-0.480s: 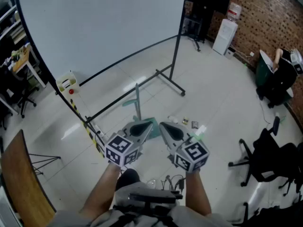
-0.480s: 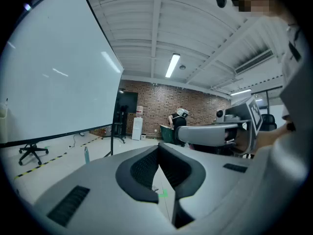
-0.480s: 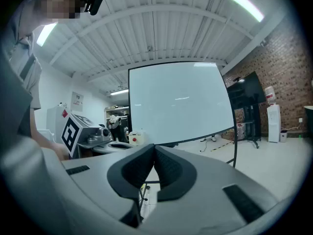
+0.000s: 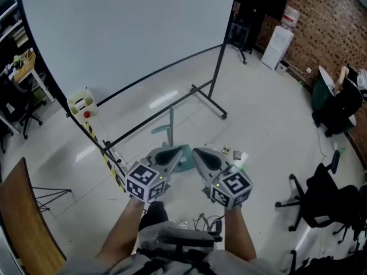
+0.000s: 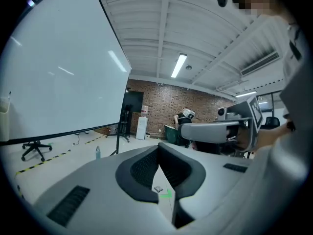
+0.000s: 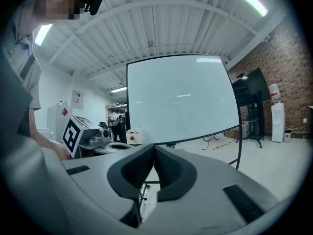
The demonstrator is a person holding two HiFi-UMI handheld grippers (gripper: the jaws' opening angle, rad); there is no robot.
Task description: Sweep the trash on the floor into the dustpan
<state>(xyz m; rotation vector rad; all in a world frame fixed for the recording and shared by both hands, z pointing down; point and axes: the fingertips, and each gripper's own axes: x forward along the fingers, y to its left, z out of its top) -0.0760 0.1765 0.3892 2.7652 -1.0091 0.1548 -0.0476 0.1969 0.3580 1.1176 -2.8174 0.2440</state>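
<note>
A green long-handled dustpan [image 4: 171, 128] stands upright on the pale floor just beyond my grippers, its lower part half hidden behind the left one. Small bits of trash [image 4: 232, 152] lie on the floor to its right. In the head view my left gripper [image 4: 171, 152] and right gripper [image 4: 198, 152] are held side by side above the floor, both shut with nothing between the jaws. The left gripper view shows its gripper [image 5: 159, 149] with pads together and a scrap [image 5: 157, 189] on the floor below. The right gripper [image 6: 154, 149] is likewise shut and empty.
A large whiteboard on a wheeled stand [image 4: 215, 67] rises behind the dustpan. Yellow-black tape [image 4: 102, 152] runs along the floor at left. A black office chair [image 4: 321, 202] stands at right, cables [image 4: 200, 219] lie by my feet, and a wooden table [image 4: 23, 222] is at lower left.
The head view has shifted slightly, so the floor and dustpan sit a little further right. Both grippers keep their places and stay shut.
</note>
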